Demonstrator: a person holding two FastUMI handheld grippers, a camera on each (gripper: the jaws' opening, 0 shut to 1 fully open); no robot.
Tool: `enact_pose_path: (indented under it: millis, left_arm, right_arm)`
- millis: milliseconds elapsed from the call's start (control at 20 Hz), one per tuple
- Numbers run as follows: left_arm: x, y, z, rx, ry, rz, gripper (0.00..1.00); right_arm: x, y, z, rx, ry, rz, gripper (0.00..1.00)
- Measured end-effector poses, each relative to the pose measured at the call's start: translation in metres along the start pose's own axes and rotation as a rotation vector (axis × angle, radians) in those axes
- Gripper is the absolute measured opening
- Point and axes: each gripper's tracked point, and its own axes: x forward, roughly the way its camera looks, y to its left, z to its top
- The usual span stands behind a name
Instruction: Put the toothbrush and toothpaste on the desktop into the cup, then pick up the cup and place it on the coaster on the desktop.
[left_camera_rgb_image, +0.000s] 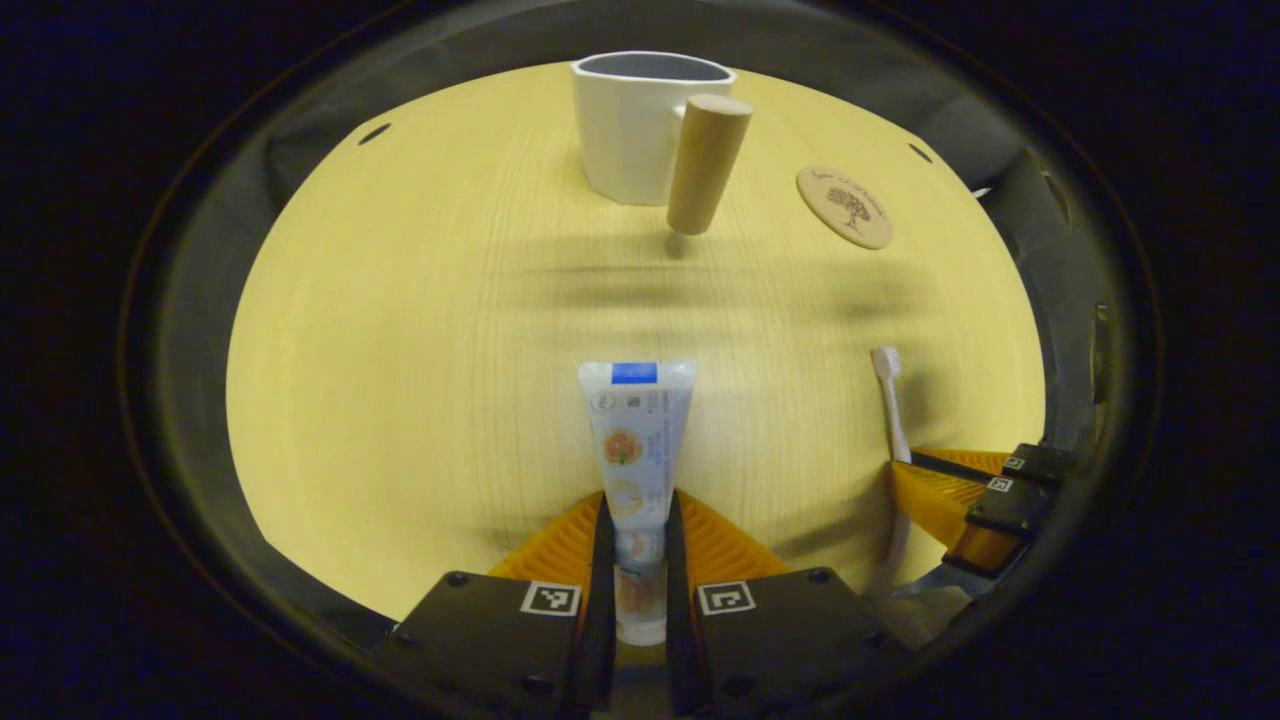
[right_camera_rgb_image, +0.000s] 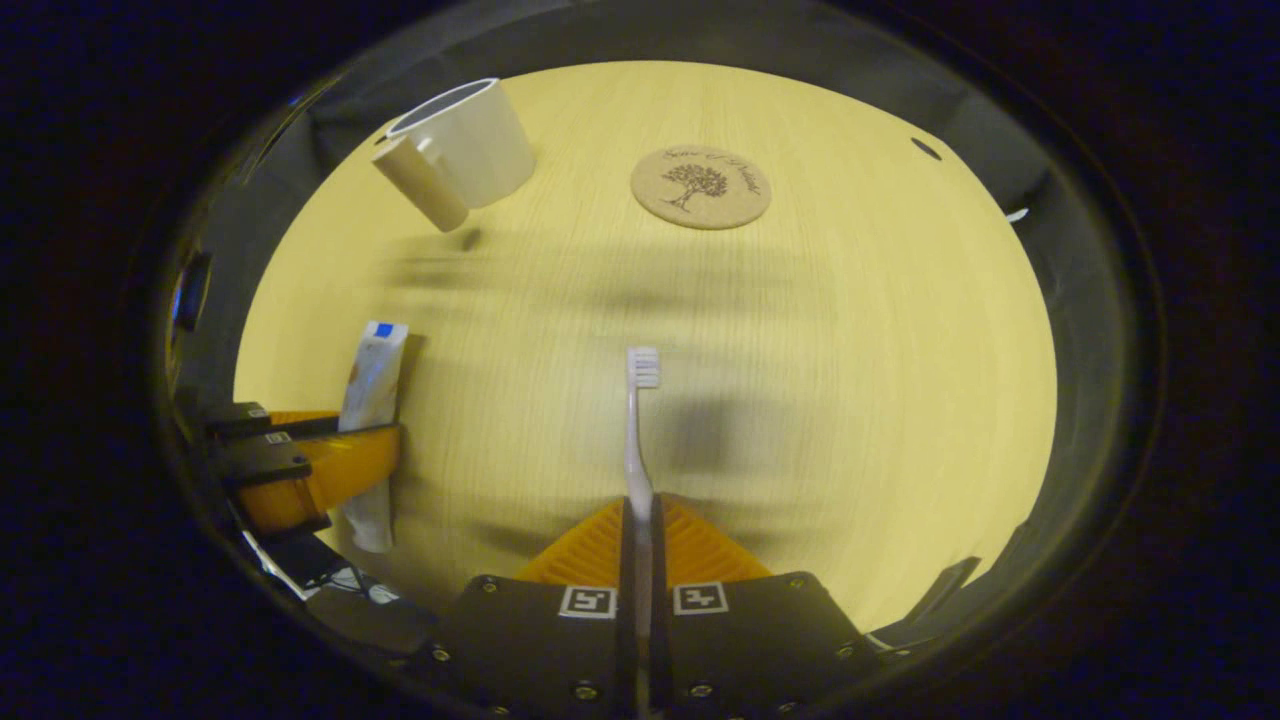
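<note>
Desktop (left_camera_rgb_image: 420, 330): light wood grain, round in both views, edged by dark booth wall; small dark holes near far rim.

Count: one cup (left_camera_rgb_image: 630, 120), one toothpaste tube (left_camera_rgb_image: 636, 440), one toothbrush (right_camera_rgb_image: 638, 430), one coaster (right_camera_rgb_image: 701, 187), two grippers.

Cup: white, upright at far side of desktop, with cylindrical wooden handle (left_camera_rgb_image: 706, 162) facing the near side. Empty as far as visible in left gripper view; interior not fully readable.

Coaster: round, cork-coloured, tree motif, flat on desktop to the right of cup, well apart from it. Bare.

Left gripper (left_camera_rgb_image: 636, 530): fingers clenched on lower part of toothpaste tube, one on each side; tube pointing forward toward cup, flat crimped end farthest from the camera. Contact between tube and desktop: cannot tell.

Right gripper (right_camera_rgb_image: 638, 540): fingers closed on toothbrush handle, both pressing; bristle head forward, pointing toward coaster. Lifted or resting: cannot tell.

View differences: left gripper view gives cup rim and handle end-on, plus right gripper (left_camera_rgb_image: 960, 495) at lower right with toothbrush (left_camera_rgb_image: 893, 410) beside it. Right gripper view gives cup (right_camera_rgb_image: 470, 140) tilted by lens at upper left, coaster motif clearly, and left gripper (right_camera_rgb_image: 320, 465) at left edge holding toothpaste tube (right_camera_rgb_image: 372, 390).
</note>
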Motion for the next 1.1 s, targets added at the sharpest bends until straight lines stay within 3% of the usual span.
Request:
enact_pose_path:
  millis: [100, 150, 200, 550, 1100]
  left_arm:
    - [-0.001, -0.001, 0.002, -0.018, -0.023, -0.023, 0.28]
    - [-0.001, -0.004, 0.002, -0.029, -0.029, -0.052, 0.21]
    - [-0.003, -0.006, 0.002, -0.045, -0.04, -0.076, 0.2]
    - [-0.032, -0.006, 0.02, -0.081, -0.178, -0.102, 0.21]
    - [-0.133, 0.006, 0.112, -0.096, -0.63, -0.098, 0.21]
  right_arm:
    - [-0.004, -0.003, 0.001, 0.005, -0.024, 0.017, 0.06]
    - [-0.005, -0.004, 0.003, 0.007, -0.038, 0.021, 0.06]
    - [-0.009, -0.003, 0.006, 0.013, -0.056, 0.033, 0.06]
    - [-0.036, 0.006, 0.025, 0.012, -0.181, 0.084, 0.06]
    - [-0.123, 0.01, 0.102, -0.032, -0.596, 0.132, 0.06]
